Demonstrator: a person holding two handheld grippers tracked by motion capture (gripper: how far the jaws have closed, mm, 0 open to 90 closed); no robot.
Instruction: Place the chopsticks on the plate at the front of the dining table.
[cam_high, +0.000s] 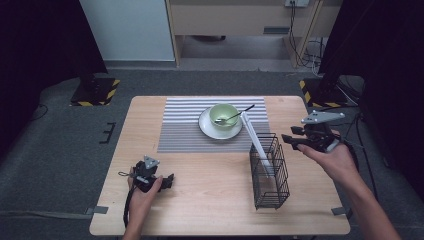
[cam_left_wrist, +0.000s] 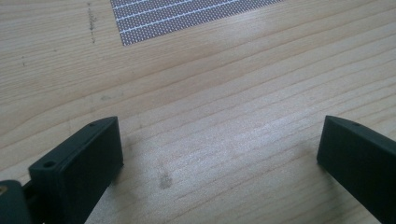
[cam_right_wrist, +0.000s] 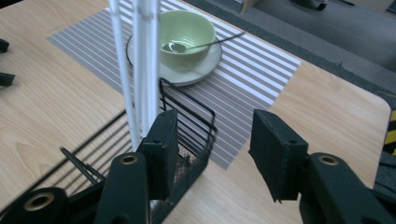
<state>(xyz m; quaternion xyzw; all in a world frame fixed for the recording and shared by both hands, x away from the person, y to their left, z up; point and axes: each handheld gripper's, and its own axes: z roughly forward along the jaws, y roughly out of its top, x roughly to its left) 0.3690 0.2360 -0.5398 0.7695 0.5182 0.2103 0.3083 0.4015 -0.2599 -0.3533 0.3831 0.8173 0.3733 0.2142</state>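
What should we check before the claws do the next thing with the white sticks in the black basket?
1. White sticks in the wire basket: ok, they lean against its rim toward the bowl.
2. Right claw empty: ok, nothing between its jaws, which stand apart beside the basket.
3. Left claw empty: ok, jaws wide over bare table.
4. Basket upright: ok, it stands on the table.
5. Spoon in the green bowl: ok, its handle sticks out over the rim.
6. Bowl on its plate, plate on the striped mat: ok.
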